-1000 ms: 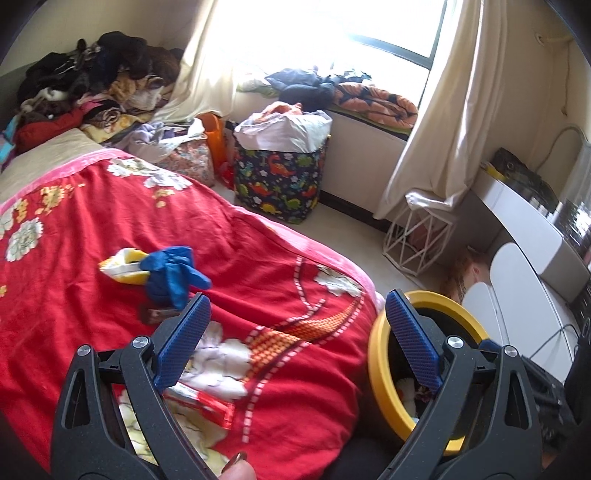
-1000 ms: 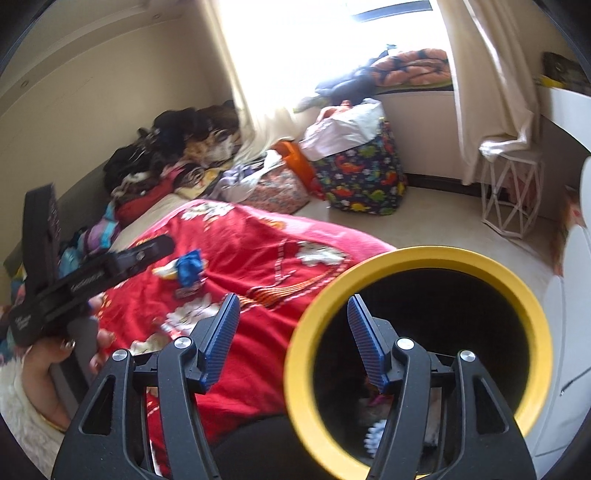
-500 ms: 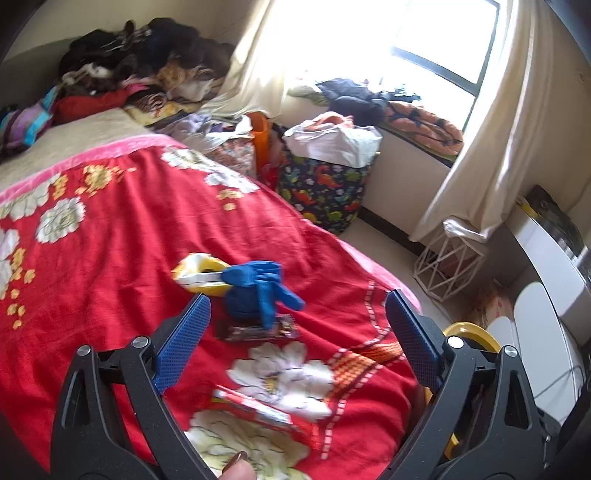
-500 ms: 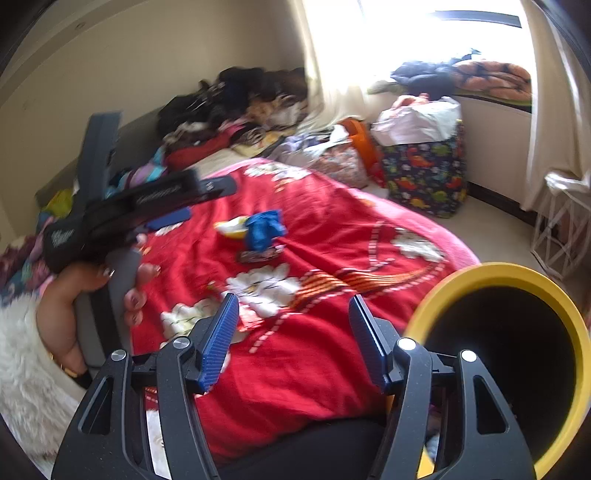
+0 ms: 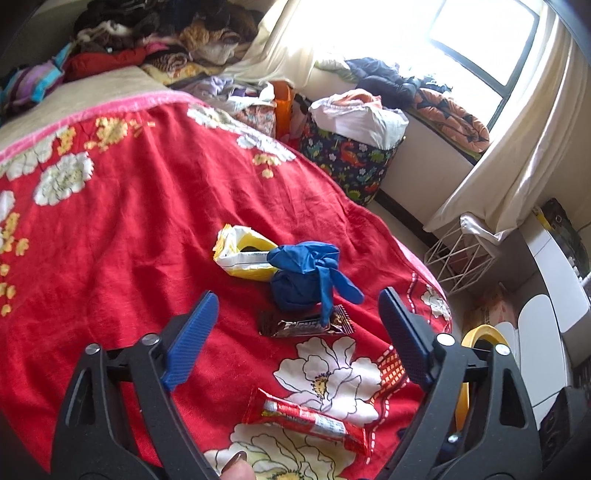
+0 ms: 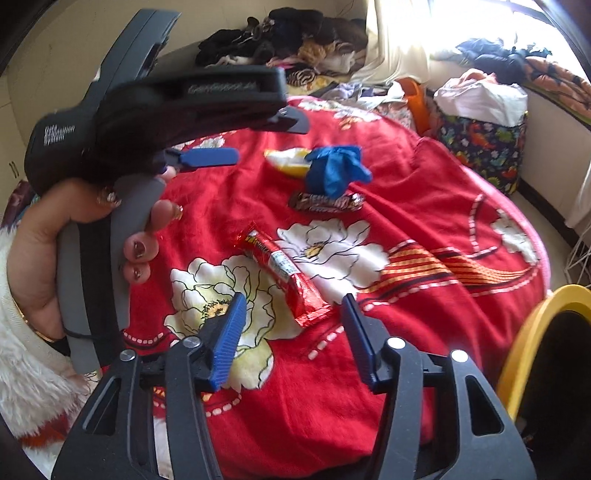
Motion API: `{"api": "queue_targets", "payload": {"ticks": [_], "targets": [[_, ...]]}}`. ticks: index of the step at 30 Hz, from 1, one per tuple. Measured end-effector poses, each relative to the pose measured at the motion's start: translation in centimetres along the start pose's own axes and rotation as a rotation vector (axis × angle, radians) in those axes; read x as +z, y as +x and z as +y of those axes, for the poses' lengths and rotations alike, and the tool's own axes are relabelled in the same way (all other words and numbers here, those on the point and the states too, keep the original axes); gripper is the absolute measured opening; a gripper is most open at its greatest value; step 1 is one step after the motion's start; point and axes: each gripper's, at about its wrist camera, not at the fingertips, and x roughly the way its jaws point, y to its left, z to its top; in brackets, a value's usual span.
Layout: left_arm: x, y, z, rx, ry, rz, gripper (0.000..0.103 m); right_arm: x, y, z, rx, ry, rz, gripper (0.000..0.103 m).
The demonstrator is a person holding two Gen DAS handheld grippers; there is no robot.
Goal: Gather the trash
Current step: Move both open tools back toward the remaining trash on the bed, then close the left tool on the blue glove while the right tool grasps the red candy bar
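Wrapper print unreadable, left gripper (image 5: pixel 295 332) wide and empty, right gripper (image 6: pixel 291 328) narrowing, empty, above red wrapper (image 6: pixel 284 266)

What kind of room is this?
Most likely a bedroom: a bed with a red flowered blanket, a pile of clothes at its far end, and a curtained window.

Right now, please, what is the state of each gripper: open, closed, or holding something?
Left gripper: open, holding nothing, jaws just closing a little.
Right gripper: open, holding nothing, jaws just closing toward the red wrapper.
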Motion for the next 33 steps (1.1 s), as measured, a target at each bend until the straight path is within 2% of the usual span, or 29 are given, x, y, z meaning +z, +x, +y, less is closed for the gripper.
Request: {"api": "queue_targets", "payload": {"ticks": [4, 9, 12, 16, 18, 21, 24, 33], "targets": [[0.4, 2.0, 0.3, -0.016, -0.016, 0.053, 0.069, -0.1, 1.9, -0.1, 0.003, 0.000, 0.036, 0.040], [0.8, 4.3, 0.1, -0.027, -0.022, 0.103, 0.067, -0.2, 3.7, -0.7, 0.005, 0.012, 0.085, 0.020], [0.9, 5.5, -0.2, -0.021, -0.010, 0.123, 0.064, -0.2, 3.6, -1.0, 0.019, 0.023, 0.081, 0.011], [1.3, 7.1, -0.5, -0.006, -0.003, 0.167, 0.057, -0.5, 3.2, -1.0, 0.019, 0.019, 0.081, 0.009], [1.3, 7.7, -0.5, 0.010, -0.001, 0.185, 0.041, -0.9, 2.9, -1.1, 0.021, 0.024, 0.082, 0.008], [1.2, 7.8, -0.6, 0.015, 0.013, 0.188, 0.025, -1.3, 2.4, -1.3, 0.017, 0.033, 0.080, 0.007], [0.9, 7.4, -0.8, 0.006, 0.024, 0.176, 0.015, -1.6, 1.8, -1.6, 0.016, 0.045, 0.073, 0.006], [0.8, 3.2, -1.5, -0.059, -0.001, 0.081, 0.012, -2.5, 0.1, -2.4, 0.013, 0.080, 0.037, 0.005]]}}
